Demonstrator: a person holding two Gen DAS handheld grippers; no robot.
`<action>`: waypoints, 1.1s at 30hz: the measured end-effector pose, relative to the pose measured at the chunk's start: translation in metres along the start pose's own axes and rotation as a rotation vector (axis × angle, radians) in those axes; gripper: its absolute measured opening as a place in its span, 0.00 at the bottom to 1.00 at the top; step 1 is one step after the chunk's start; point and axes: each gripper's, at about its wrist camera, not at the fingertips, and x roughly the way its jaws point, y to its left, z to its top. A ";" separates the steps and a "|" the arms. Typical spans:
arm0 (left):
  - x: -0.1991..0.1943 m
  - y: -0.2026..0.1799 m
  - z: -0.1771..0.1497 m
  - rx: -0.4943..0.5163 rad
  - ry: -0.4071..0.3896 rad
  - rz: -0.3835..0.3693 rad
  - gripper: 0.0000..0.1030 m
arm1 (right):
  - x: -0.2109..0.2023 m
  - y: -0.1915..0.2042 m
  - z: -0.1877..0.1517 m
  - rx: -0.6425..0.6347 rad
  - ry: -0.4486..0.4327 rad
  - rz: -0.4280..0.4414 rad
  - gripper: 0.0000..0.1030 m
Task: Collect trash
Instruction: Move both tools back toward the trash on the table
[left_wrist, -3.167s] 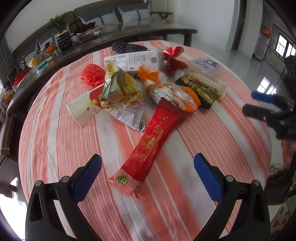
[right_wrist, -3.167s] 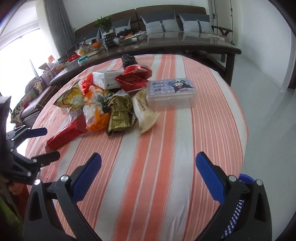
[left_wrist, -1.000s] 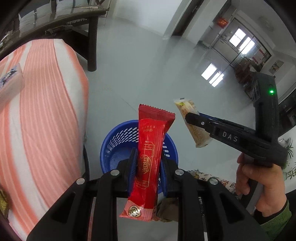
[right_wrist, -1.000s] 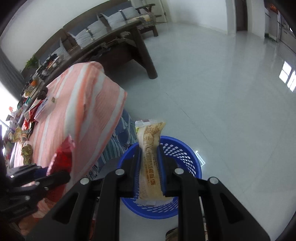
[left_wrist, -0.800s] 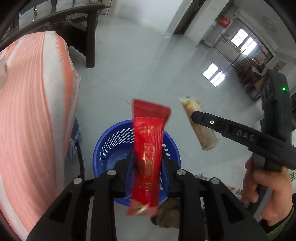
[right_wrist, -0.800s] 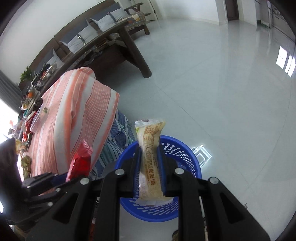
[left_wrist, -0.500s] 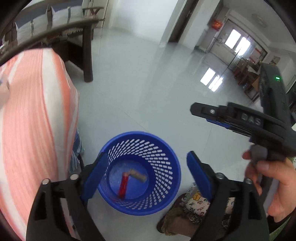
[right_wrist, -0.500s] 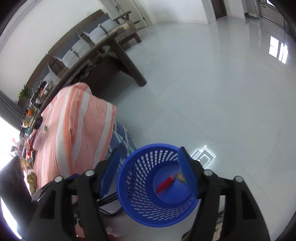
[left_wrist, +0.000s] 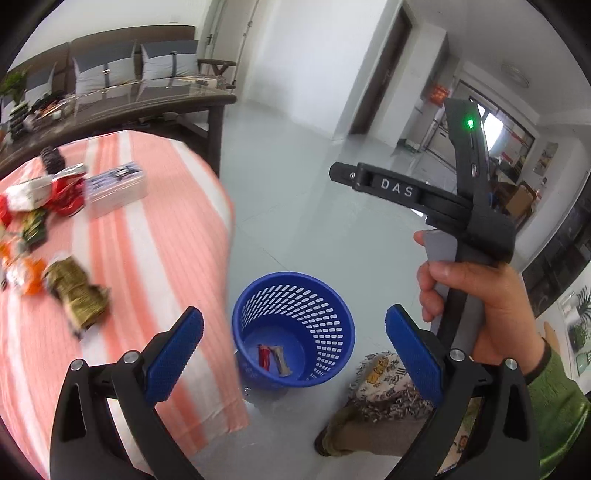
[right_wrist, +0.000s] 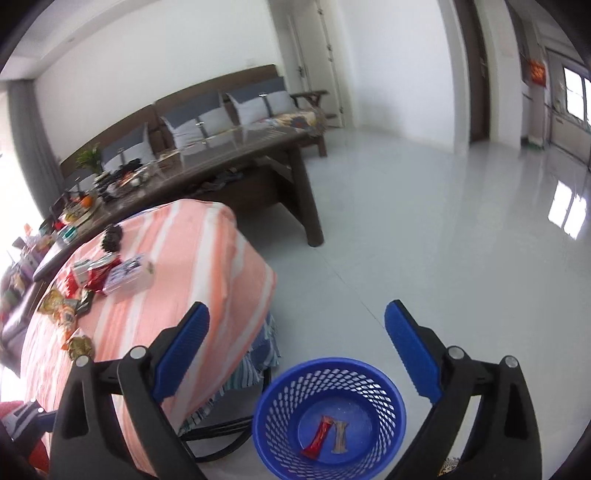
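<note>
A blue perforated basket (left_wrist: 325, 291) stands on the floor beside the table; it also shows in the right wrist view (right_wrist: 280, 410). In it lie a red wrapper (left_wrist: 263, 355) (right_wrist: 317, 436) and a beige wrapper (left_wrist: 280, 360) (right_wrist: 340, 437). My left gripper (left_wrist: 293, 349) is open and empty above the basket. My right gripper (right_wrist: 297, 350) is open and empty above the floor near the basket; its side shows in the left wrist view (left_wrist: 406, 194). Several wrappers (left_wrist: 75, 295) (right_wrist: 70, 295) lie on the striped table (left_wrist: 155, 258) (right_wrist: 207, 266).
A clear plastic box (left_wrist: 116, 186) (right_wrist: 129, 278) sits on the table by the wrappers. A dark long table (right_wrist: 240, 162) and a sofa (right_wrist: 207, 110) stand behind. Glossy floor (right_wrist: 443, 240) spreads to the right. A patterned slipper (left_wrist: 376, 391) is by the basket.
Both grippers opened and dropped the red and beige wrappers into the basket. Both have since lifted and swung up towards the table.
</note>
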 end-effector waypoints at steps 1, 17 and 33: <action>-0.010 0.007 0.000 -0.011 -0.006 -0.001 0.95 | 0.001 0.008 -0.001 -0.025 0.002 0.011 0.91; -0.108 0.172 -0.051 -0.225 -0.078 0.371 0.95 | -0.010 0.098 -0.055 -0.282 0.028 0.156 0.91; -0.047 0.260 0.010 -0.536 -0.038 0.409 0.95 | -0.016 0.144 -0.104 -0.299 0.077 0.268 0.91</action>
